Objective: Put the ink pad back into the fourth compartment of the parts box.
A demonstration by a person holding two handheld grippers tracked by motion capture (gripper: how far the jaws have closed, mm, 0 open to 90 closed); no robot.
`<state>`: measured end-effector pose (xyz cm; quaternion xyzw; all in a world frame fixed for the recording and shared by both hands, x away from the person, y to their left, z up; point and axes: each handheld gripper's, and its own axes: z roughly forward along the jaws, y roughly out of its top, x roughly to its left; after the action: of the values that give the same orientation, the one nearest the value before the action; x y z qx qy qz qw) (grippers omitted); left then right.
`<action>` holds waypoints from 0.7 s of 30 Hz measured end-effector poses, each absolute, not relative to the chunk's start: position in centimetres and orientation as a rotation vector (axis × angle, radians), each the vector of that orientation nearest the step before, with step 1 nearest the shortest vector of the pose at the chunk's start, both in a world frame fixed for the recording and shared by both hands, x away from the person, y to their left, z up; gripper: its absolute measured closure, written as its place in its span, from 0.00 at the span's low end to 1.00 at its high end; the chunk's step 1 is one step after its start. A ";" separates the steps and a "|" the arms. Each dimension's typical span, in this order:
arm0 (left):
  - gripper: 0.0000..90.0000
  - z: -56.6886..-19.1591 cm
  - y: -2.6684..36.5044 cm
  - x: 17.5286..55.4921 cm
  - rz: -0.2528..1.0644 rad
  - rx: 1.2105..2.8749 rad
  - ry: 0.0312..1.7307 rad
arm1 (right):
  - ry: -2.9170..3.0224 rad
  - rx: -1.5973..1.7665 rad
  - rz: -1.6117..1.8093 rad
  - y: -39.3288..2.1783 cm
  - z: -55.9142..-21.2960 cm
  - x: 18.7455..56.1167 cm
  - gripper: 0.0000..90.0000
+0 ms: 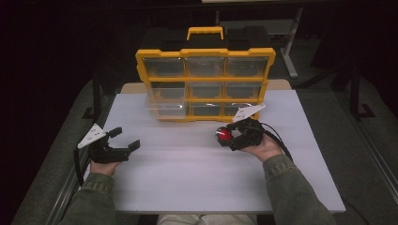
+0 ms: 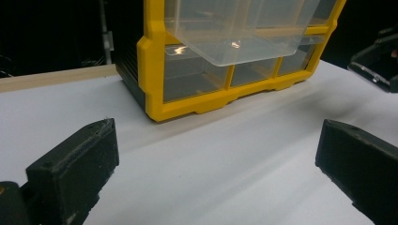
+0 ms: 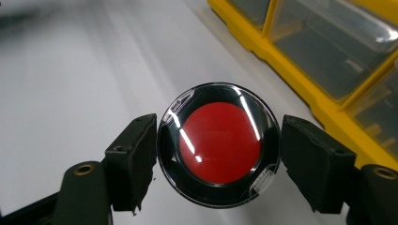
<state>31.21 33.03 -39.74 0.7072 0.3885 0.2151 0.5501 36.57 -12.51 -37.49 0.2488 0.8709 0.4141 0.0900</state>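
The right hand-held gripper (image 1: 228,136), at the centre right of the high view, pinches a round red-faced disc (image 3: 219,143) with a black rim and clear cover; in the right gripper view both pads press on its opposite edges, so it sits square between the jaws with its flat face toward the camera. It hangs just above the white counter (image 1: 197,173), close in front of the yellow drawer organizer (image 1: 204,84) standing at the upper centre. One clear drawer (image 2: 244,28) on the organizer's lower left juts out, likely pulled open to receive the disc. The left hand-held gripper (image 1: 123,138), at the lower left, is spread wide with nothing between its jaws, facing that drawer, probably waiting to push it back.
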 end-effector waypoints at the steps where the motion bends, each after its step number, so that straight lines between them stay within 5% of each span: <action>1: 0.00 -39.7 33.0 31.2 0.509 1.673 0.919 | 2.590 0.740 1.232 -12.5 -37.3 36.6 0.32; 21: 0.00 -39.8 33.0 31.3 0.507 1.677 0.916 | 2.587 0.674 1.228 -11.4 -33.9 37.5 0.32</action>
<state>31.25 32.99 -39.77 0.7084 0.3869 0.2142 0.5500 37.54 -11.40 -33.93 0.2280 0.8750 0.4152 0.0995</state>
